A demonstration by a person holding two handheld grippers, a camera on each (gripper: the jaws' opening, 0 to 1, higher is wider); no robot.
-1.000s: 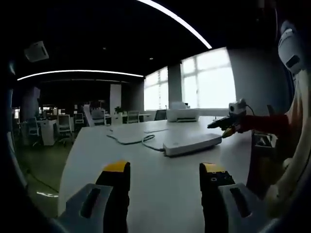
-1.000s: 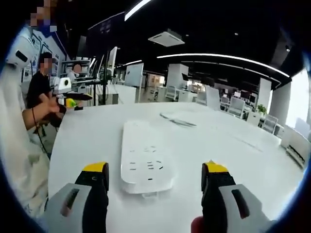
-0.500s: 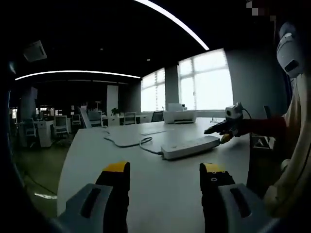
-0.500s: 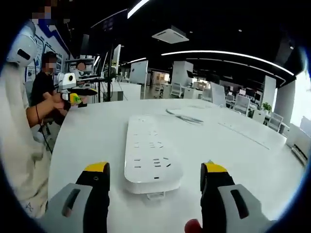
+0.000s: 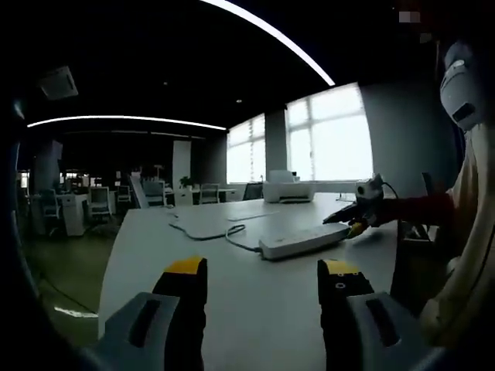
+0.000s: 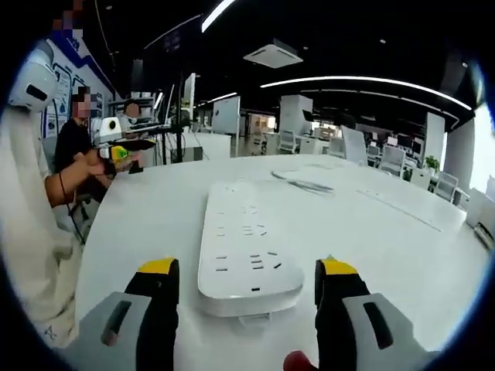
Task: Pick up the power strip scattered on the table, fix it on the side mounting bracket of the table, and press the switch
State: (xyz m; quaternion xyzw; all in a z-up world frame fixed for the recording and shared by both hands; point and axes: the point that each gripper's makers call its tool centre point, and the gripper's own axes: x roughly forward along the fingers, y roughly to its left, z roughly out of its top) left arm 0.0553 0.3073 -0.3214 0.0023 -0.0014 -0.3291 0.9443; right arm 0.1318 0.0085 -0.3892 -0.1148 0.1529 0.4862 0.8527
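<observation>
the right gripper has its fingers apart astride the near end of the power strip, which lies flat on the bench ready for pickup, while the left gripper, fingers apart too, holds nothing.

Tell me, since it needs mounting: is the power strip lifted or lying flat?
Lying flat on the table: the power strip rests sockets-up between the open right gripper jaws.

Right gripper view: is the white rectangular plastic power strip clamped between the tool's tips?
No: the white rectangular plastic power strip lies flat on the table, tips apart beside it.
</observation>
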